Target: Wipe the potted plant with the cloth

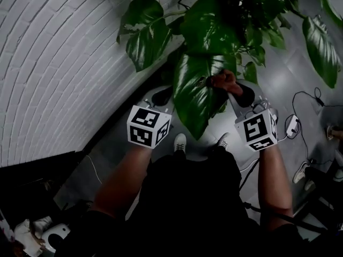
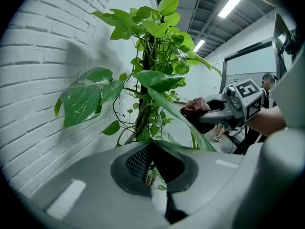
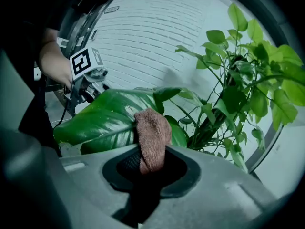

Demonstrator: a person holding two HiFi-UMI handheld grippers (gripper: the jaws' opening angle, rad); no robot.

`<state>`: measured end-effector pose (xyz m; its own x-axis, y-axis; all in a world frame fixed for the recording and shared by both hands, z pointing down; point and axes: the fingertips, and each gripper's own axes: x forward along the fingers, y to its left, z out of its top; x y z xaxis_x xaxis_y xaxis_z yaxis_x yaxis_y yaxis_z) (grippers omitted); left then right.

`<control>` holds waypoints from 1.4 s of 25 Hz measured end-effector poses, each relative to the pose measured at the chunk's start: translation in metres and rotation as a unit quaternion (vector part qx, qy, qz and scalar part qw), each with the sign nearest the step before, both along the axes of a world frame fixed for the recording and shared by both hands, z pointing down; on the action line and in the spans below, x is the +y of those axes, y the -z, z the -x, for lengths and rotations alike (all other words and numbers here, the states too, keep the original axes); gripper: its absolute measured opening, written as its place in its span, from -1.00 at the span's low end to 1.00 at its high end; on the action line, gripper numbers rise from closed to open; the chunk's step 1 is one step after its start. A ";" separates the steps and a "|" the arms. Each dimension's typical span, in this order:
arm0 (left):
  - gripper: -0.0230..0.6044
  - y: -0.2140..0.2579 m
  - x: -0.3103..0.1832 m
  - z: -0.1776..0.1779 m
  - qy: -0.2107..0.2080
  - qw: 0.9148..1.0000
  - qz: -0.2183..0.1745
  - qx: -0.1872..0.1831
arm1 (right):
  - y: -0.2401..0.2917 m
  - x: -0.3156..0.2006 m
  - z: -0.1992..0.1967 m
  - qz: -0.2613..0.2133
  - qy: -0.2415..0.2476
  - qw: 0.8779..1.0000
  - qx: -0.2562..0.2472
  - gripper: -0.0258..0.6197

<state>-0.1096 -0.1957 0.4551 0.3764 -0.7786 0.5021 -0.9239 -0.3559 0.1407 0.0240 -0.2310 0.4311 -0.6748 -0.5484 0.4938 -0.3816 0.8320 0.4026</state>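
Observation:
The potted plant (image 1: pixel 236 15) climbs a central stem beside the wall, with many green leaves. One large glossy leaf (image 1: pixel 193 98) hangs toward me. My right gripper (image 1: pixel 228 84) is shut on a brown cloth (image 3: pixel 152 132), and the cloth (image 1: pixel 224 80) presses on the upper face of that leaf (image 3: pixel 105 120). My left gripper (image 1: pixel 163 96) is at the leaf's left edge. In the left gripper view the leaf (image 2: pixel 159 82) runs edge-on down into the closed jaws of the left gripper (image 2: pixel 152 161). The pot is hidden.
A white brick wall (image 1: pixel 53 63) runs along the left. Cables (image 1: pixel 303 98) and small devices lie on the grey floor at the right. My shoes (image 1: pixel 180 142) stand below the leaf. Another person (image 2: pixel 269 87) stands far behind the plant.

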 end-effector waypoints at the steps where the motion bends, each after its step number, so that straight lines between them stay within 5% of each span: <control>1: -0.87 0.000 0.001 0.001 0.001 1.000 0.002 -0.001 | -0.003 -0.002 -0.003 0.003 -0.005 1.000 -0.001 -0.74; 13: -0.87 -0.003 0.007 -0.001 -0.004 1.000 0.011 -0.003 | -0.029 -0.017 -0.040 0.046 -0.079 0.996 -0.013 -0.74; 26: -0.87 -0.005 0.008 -0.005 -0.029 0.999 0.014 -0.006 | -0.021 -0.019 -0.086 0.082 -0.198 0.974 -0.075 -0.74; 30: -0.87 -0.006 0.010 -0.008 -0.046 0.999 0.018 -0.008 | 0.015 0.006 -0.067 0.057 -0.187 0.973 -0.120 -0.74; 35: -0.87 -0.010 0.013 -0.011 -0.066 0.998 0.019 -0.009 | 0.066 0.059 0.026 0.035 -0.069 0.983 -0.165 -0.74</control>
